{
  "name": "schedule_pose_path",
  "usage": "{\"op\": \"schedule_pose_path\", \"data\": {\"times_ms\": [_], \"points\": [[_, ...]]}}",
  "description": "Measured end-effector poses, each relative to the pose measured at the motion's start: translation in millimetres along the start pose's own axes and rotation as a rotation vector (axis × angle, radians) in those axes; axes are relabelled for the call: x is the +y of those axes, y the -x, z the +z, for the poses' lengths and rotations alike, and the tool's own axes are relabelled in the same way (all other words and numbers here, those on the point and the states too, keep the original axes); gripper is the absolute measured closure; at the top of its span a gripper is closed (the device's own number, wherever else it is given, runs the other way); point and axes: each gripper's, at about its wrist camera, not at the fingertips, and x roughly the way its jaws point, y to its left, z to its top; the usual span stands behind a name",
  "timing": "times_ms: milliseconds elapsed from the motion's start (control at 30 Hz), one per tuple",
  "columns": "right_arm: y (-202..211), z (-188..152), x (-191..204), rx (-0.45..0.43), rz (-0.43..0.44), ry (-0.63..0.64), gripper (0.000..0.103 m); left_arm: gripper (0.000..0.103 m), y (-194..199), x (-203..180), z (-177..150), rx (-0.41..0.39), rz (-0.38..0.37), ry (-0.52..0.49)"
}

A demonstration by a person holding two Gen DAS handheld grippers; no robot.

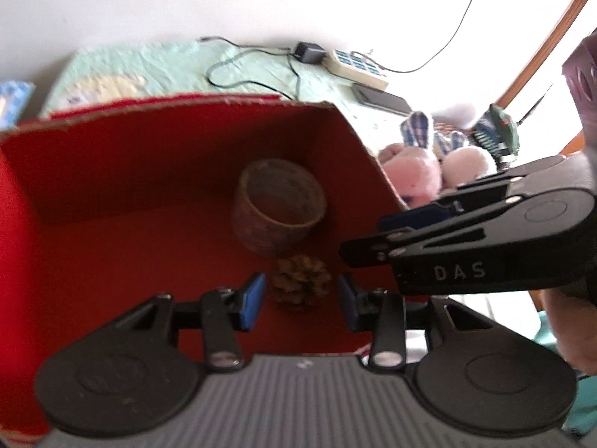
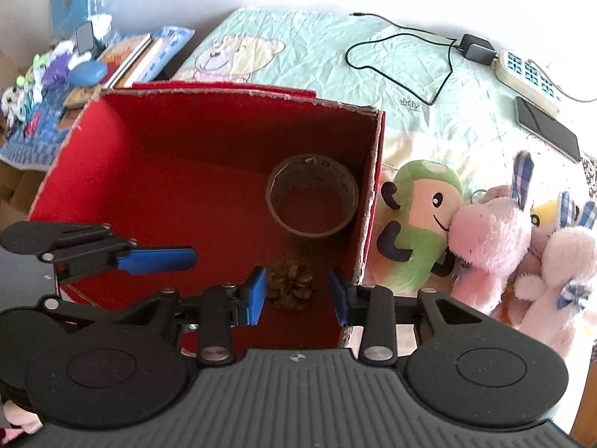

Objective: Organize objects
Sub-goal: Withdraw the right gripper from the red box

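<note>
A red cardboard box [image 1: 112,171] [image 2: 149,138] stands open on the bed. Inside lie a roll of tape [image 1: 280,209] [image 2: 312,196] and a pine cone [image 1: 300,280] [image 2: 290,283] on the box floor. My left gripper [image 1: 300,300] is open above the box, its blue pads either side of the pine cone and apart from it. My right gripper [image 2: 296,296] is open over the box too, and shows from the side in the left wrist view [image 1: 373,239]. The left gripper shows at the left of the right wrist view [image 2: 156,259].
Plush toys lie right of the box: a green one [image 2: 418,224], a pink one [image 2: 488,239] [image 1: 414,175] and a pale pink rabbit [image 2: 556,272]. A phone [image 2: 548,130], a power strip [image 2: 526,74] and a black cable [image 2: 403,59] lie on the green bedsheet. Books and clutter [image 2: 74,74] sit at the far left.
</note>
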Motion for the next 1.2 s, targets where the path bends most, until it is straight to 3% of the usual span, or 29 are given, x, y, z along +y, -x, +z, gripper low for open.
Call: {"op": "schedule_pose_path", "data": {"times_ms": [267, 433, 567, 733, 867, 1000, 1200], "points": [[29.3, -18.6, -12.5, -0.15, 0.07, -0.141, 0.063, 0.06, 21.3, -10.0, -2.2, -0.018, 0.177, -0.023], [44.7, -33.9, -14.5, -0.213, 0.086, -0.18, 0.062, 0.051, 34.6, -16.5, -4.0, -0.025, 0.246, 0.0], [52.3, -47.1, -16.4, -0.238, 0.106, -0.188, 0.062, 0.05, 41.9, -24.8, -8.2, -0.031, 0.306, 0.008], [58.8, -57.9, -19.4, -0.248, 0.158, -0.21, 0.062, 0.039, 49.8, -35.4, -15.6, -0.047, 0.392, 0.014], [65.7, -68.8, -17.8, -0.262, 0.167, -0.204, 0.062, 0.035, 56.8, -43.8, -21.5, -0.062, 0.437, 0.027], [66.9, -78.4, -19.0, -0.271, 0.162, -0.208, 0.059, 0.032, 60.1, -51.2, -28.2, -0.063, 0.454, 0.041], [62.0, -91.5, -24.6, -0.239, 0.224, -0.24, 0.058, 0.03, 60.8, -62.9, -39.8, -0.053, 0.484, 0.043]]}}
